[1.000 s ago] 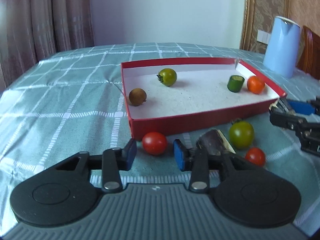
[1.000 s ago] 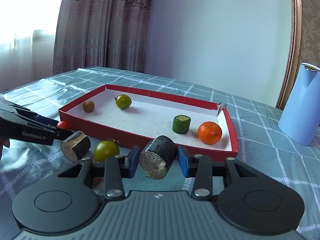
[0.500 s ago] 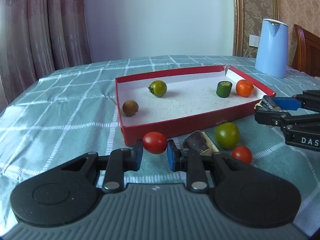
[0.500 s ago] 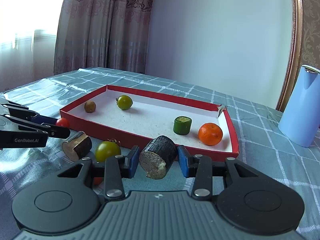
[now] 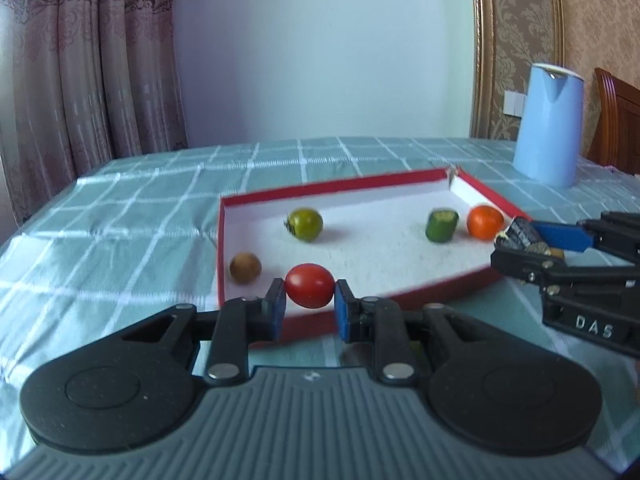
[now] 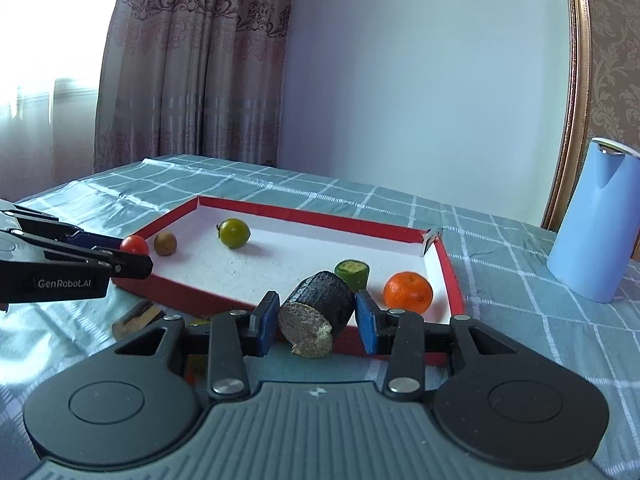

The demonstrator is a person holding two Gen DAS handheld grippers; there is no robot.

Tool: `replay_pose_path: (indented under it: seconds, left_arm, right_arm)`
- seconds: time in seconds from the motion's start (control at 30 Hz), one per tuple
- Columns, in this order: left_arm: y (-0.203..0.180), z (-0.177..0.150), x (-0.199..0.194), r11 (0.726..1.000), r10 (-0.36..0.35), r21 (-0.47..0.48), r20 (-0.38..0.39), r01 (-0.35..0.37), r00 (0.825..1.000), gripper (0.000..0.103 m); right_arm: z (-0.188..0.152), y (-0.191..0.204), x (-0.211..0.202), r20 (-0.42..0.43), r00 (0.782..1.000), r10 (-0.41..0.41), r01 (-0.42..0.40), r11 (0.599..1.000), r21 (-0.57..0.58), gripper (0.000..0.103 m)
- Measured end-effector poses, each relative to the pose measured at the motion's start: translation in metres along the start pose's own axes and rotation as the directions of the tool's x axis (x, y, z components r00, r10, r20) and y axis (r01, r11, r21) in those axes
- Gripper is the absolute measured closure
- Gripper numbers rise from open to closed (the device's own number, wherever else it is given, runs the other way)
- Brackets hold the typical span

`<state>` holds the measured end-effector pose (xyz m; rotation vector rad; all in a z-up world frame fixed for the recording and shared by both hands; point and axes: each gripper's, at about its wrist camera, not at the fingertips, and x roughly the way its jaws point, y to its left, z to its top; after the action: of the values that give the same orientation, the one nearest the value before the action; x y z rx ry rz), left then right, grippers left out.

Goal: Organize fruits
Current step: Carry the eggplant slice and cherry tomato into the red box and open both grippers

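Left wrist view. Left claw (image 5: 310, 304): closed on a red cherry tomato (image 5: 310, 285), held crosswise between the blue pads at lower centre of the frame. Red tray (image 5: 400, 298): lies directly beyond the tomato, its near wall just behind the pads; the white floor is reached by a short forward carry over that wall. Already within: brown fruit (image 5: 245, 267), green tomato (image 5: 305, 223), green cut piece (image 5: 441, 225), orange (image 5: 485, 222). Right claw (image 5: 532, 246): seen at right edge, over the tray's near right corner.

Right wrist view. Right claw (image 6: 316, 320): closed on a dark cylindrical stub (image 6: 318, 312), long axis tilted toward the camera, pale cut face foremost. Tray near wall (image 6: 192, 305) lies just beyond; the left claw (image 6: 134, 258) is judged nearer the tray's left end. Blue jug (image 6: 596, 224): on the table, right.
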<state>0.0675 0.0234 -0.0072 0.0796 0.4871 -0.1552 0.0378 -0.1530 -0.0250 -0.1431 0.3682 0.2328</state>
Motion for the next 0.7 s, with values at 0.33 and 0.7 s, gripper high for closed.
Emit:
replay_pose_path:
  seconds: [0.33, 0.7]
  left_arm:
    - [0.014, 0.017, 0.059, 0.994, 0.088, -0.057, -0.075, -0.093, 0.993, 0.080]
    - [0.010, 0.021, 0.077, 0.989, 0.145, -0.014, -0.077, -0.147, 0.986, 0.080]
  right_arm:
    - [0.030, 0.005, 0.058, -0.083, 0.996, -0.017, 0.017, 1.000, 0.003, 0.063]
    - [0.039, 0.017, 0.101, -0.168, 0.986, -0.005, 0.007, 1.000, 0.009, 0.063]
